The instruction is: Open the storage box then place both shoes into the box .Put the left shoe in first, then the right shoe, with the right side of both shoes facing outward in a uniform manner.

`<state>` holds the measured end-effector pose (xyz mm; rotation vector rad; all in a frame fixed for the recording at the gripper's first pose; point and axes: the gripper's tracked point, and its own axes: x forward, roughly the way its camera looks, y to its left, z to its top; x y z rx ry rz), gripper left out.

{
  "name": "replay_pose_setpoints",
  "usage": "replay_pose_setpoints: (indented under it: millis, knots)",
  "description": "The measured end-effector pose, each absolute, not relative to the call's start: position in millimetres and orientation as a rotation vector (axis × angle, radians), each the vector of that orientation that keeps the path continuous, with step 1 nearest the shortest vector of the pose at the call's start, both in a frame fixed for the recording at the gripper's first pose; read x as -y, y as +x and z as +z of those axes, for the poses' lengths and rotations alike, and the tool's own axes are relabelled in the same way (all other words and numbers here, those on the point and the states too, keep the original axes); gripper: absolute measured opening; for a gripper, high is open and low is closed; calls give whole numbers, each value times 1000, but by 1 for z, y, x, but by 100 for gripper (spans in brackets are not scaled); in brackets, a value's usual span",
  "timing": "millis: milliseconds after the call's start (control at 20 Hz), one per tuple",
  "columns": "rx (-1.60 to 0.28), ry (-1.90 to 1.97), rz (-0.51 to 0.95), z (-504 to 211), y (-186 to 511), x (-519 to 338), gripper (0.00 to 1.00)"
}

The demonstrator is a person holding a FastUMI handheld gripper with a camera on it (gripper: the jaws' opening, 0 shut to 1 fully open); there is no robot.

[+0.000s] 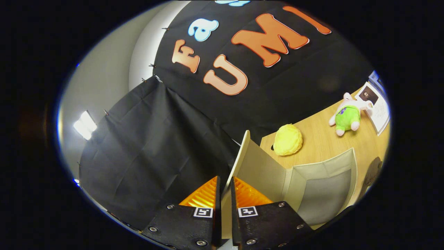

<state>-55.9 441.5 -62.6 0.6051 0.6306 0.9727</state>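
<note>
Storage box (312,184) lid (239,156) pinched edge-on by hand-held gripper (225,189); its interior partly hidden.

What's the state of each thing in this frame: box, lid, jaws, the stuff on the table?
storage box: open, inside looks empty
lid flap: raised, edge pinched between the jaws
gripper: shut on the lid flap
yellow plush: resting on the table beyond the box
green plush toy: lying on the table near the booklet
booklet: lying flat
table: bears all these
</note>
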Motion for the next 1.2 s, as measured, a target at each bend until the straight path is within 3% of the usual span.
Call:
replay_pose_setpoints:
  millis: [100, 300, 750, 1200]
  knots:
    - [-617, 551, 1006, -58, -66, -461, 22]
    - [-544, 394, 956, -59, -61, -457, 98]
    - [-430, 202, 635, -93, 10, -345, 98]
    - [-453, 50, 349, -162, 40, -198, 98]
